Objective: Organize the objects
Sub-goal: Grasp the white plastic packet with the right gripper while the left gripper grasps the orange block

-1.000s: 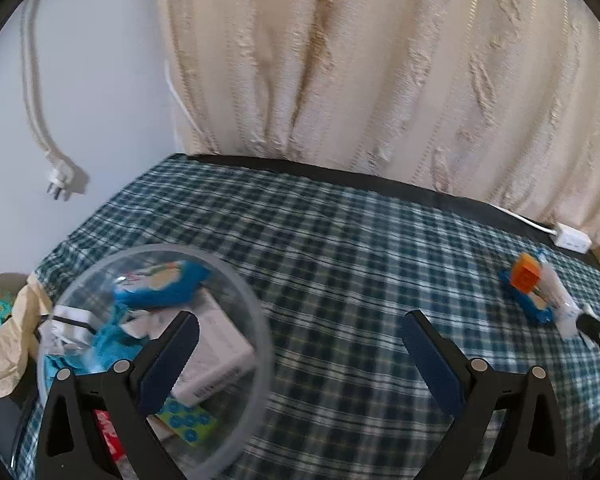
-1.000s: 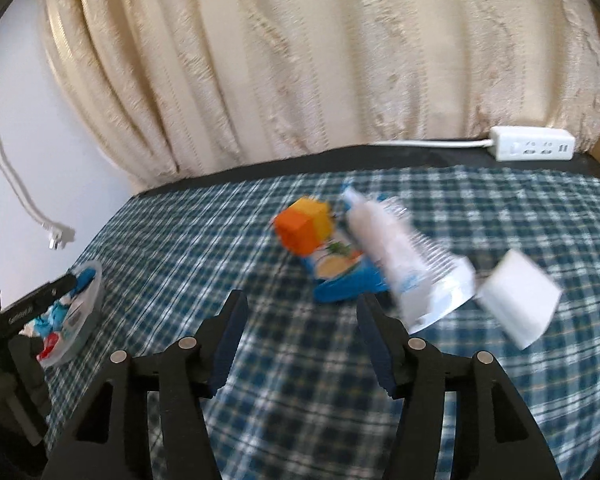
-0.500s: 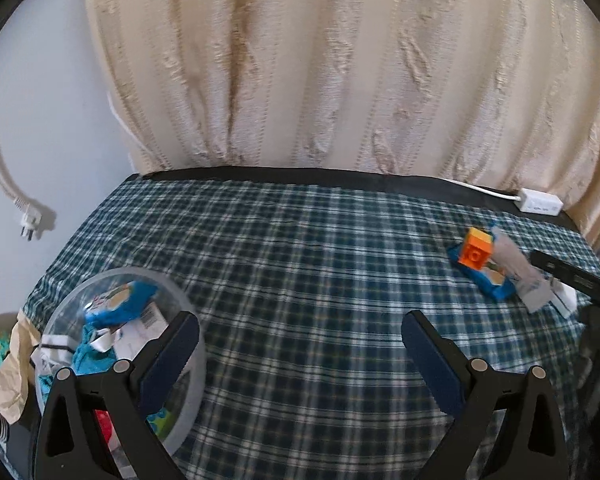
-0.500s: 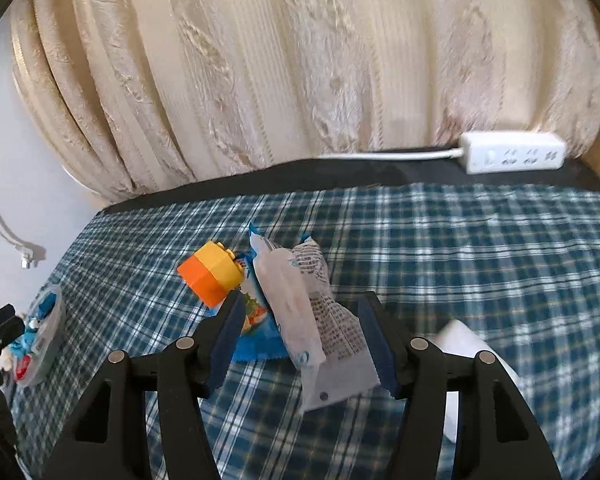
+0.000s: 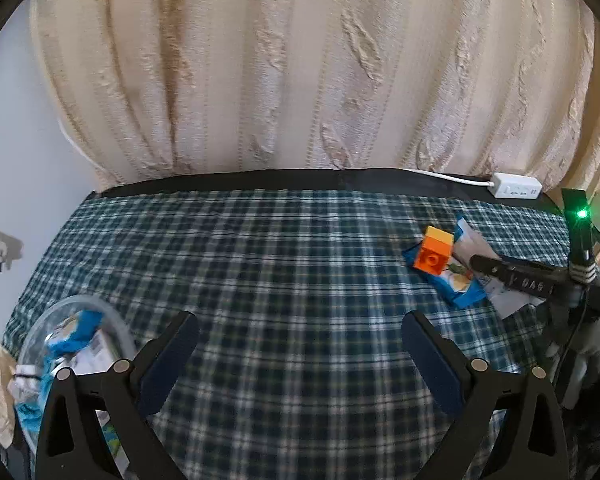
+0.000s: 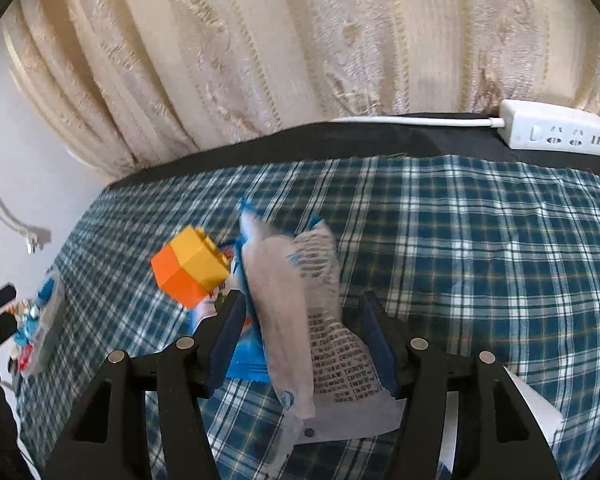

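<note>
Our right tongs (image 6: 300, 332) straddle the white packet (image 6: 300, 320), still open; closing may snag the blue packet (image 6: 240, 356) alongside, while our left tongs (image 5: 300, 344) gape empty.

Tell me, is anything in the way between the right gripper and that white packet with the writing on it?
Nothing visible is. The right gripper is open with the white packet already lying between its fingers. The orange block sits off to the left on the blue packet, outside the fingers.
</note>
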Demonstrator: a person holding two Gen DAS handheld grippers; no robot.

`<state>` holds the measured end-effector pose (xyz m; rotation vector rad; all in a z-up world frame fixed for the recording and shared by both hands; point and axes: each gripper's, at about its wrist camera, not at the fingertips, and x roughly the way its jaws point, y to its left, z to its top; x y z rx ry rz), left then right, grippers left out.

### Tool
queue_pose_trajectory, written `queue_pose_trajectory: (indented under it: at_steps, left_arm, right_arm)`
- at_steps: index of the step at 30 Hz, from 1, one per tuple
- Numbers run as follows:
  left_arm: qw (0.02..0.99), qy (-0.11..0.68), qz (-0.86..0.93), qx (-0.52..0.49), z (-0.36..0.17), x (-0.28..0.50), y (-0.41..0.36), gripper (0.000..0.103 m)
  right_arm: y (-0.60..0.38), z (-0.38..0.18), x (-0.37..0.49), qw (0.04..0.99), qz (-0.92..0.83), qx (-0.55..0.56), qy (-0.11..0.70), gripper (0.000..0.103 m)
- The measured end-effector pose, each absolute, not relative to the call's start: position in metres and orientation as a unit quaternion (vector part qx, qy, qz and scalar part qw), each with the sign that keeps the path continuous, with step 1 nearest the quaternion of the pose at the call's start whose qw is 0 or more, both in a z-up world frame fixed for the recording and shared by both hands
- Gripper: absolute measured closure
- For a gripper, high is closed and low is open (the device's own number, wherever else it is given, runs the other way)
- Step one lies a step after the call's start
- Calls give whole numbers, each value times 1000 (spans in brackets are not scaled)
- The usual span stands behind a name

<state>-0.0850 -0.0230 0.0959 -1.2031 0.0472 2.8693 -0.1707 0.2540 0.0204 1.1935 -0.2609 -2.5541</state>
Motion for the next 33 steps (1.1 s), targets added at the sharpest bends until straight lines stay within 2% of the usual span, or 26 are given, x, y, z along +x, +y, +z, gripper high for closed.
queue_pose_trajectory:
  at_steps: [2, 3, 4, 16, 28, 33]
  left_arm:
    - [20, 18, 921, -390, 93, -91, -15, 0]
    - [23, 19, 920, -391, 91, -93, -12, 0]
    - [25, 19, 919, -394, 89, -96, -9, 0]
    - [68, 32, 909, -411, 63, -141, 32, 0]
    - [98, 59, 909, -401, 47, -179, 72, 0]
    - [105, 68, 906, -405, 40, -189, 81, 5]
  right_arm:
    - [249, 19, -168, 155, -892, 418, -72, 46]
    - [247, 18, -167, 153, -893, 418, -66, 54]
    - [246, 18, -165, 153, -892, 420, -66, 56]
    - [243, 17, -149, 151, -899, 408, -47, 57]
    - [256, 13, -149, 120, -904, 406, -65, 56]
    - [256, 13, -149, 121, -903, 407, -68, 56]
